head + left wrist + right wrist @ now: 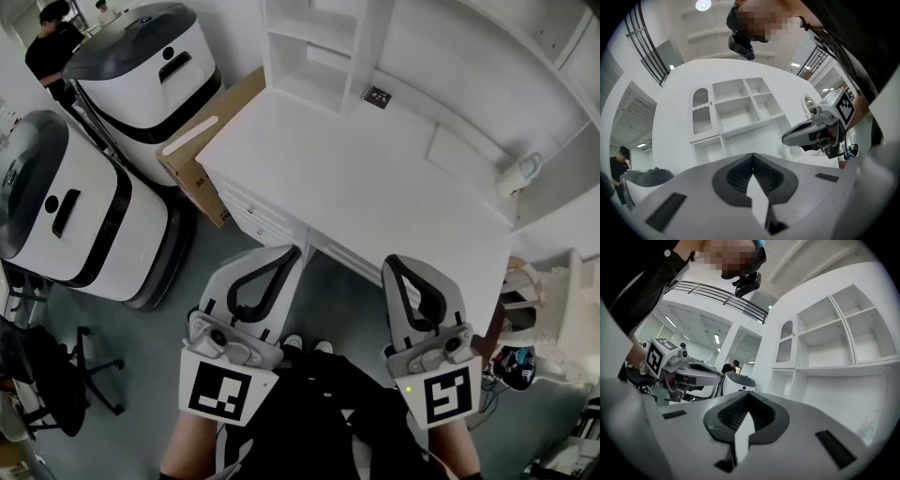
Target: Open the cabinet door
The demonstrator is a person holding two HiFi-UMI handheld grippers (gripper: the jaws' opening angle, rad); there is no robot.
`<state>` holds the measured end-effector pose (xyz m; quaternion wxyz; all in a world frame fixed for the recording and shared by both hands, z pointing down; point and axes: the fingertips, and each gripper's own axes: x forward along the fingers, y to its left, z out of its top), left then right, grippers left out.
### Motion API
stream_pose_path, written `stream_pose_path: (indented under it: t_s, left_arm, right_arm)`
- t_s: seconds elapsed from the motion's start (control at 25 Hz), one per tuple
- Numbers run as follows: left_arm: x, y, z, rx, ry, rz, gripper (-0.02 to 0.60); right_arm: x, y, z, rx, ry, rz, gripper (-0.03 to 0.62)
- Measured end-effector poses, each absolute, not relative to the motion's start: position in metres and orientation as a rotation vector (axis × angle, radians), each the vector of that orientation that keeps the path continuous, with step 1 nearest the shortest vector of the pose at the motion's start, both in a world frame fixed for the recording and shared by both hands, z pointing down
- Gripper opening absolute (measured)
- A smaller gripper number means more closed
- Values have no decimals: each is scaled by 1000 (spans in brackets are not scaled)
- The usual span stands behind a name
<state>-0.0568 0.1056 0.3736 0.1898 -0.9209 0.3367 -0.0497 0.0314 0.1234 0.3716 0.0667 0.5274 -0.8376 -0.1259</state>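
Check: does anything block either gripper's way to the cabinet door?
Nothing visible does. The left gripper and right gripper are shut and empty, held level in front of the desk. The slatted door sits up in the hutch across the desktop, with only open air between.

Head view looks steeply down on the desk (375, 187); both gripper views, low and level, face the shelves (733, 110), shared by all.
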Motion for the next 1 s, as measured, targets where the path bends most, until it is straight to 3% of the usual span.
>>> stream_pose_path:
  t_s: [1.0]
  left_arm:
    - [-81, 87, 371, -2618, 853, -81, -3]
  right_arm:
    - [14, 117, 375, 1696, -2419, -364, 3]
